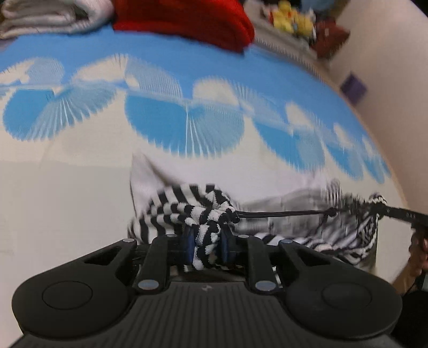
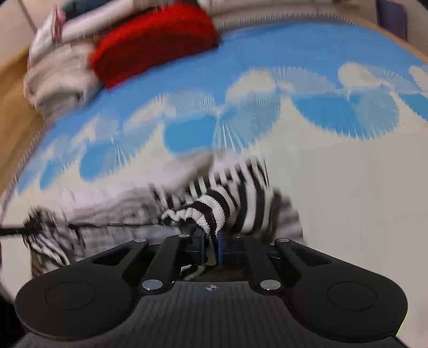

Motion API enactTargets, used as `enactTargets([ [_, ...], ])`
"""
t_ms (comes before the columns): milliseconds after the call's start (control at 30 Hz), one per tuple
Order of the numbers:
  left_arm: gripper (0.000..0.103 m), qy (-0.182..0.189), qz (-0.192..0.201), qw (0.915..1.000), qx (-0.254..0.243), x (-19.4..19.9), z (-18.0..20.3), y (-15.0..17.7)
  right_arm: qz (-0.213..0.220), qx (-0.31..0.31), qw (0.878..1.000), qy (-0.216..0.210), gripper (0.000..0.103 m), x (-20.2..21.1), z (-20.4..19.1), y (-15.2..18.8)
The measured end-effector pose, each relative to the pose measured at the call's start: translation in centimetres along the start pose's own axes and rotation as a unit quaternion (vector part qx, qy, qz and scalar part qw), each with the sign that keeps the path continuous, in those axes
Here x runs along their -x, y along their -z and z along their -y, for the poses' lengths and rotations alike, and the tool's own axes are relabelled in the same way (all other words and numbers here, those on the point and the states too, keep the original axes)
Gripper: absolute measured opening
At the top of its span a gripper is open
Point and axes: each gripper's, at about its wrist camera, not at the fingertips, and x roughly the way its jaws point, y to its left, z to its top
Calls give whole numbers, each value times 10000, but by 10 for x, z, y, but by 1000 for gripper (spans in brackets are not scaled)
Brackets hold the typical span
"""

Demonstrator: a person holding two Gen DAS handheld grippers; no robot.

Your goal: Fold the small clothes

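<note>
A small black-and-white striped garment [image 1: 187,206] hangs stretched between my two grippers above a blue-and-white patterned cloth [image 1: 160,67]. My left gripper [image 1: 207,245] is shut on a bunched striped edge of it. In the right wrist view the same striped garment [image 2: 235,195] shows its ribbed cuff, and my right gripper [image 2: 212,247] is shut on that cuff. A thin black cord [image 1: 281,213] runs along the garment's top edge toward the right gripper [image 1: 385,207] at the far right of the left wrist view. Both views are blurred.
A red folded item [image 1: 187,21] and a pale folded towel [image 1: 48,18] lie at the far edge of the cloth. Yellow toys [image 1: 291,18] sit at the back right. Wooden floor [image 2: 16,93] shows on the left in the right wrist view.
</note>
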Motion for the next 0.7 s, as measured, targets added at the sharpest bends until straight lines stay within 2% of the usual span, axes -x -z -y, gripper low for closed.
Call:
enactTargets([
  [100,20,26,628,9976,285,10,-3,-17,810,-170,9964,-181,8,6,-5,-21],
  [167,20,-12,956,9946,401,12,-3,-28,1126,-251,9931,-201,8,1,-9,-32],
  [300,20,-87,1211,9910,564,1,-2,-47,1507,-197,9884,-8,8,-21,-22,-53],
  [367,21,-70,1072,9916,716,-9,-5,-56,1519,-245,9881,66,8,-31,-23,-62],
  [433,22,65,680,9921,1049,-26,-15,-62,1424,-391,9890,84,8,-44,-20,-70],
  [500,27,125,490,9890,1387,-33,-28,-66,1146,-611,9915,18,15,-56,-14,-74],
  [567,31,235,642,9835,1673,-28,-43,-68,883,-909,9919,5,22,-68,-6,-77],
  [600,33,340,760,9798,1819,-22,-51,-70,856,-1013,9912,39,22,-69,-2,-78],
  [667,40,525,885,9749,1973,-15,-62,-71,893,-1156,9892,-158,22,-64,6,-78],
  [700,40,551,899,9748,1968,-13,-65,-71,894,-1220,9879,-329,22,-62,10,-78],
])
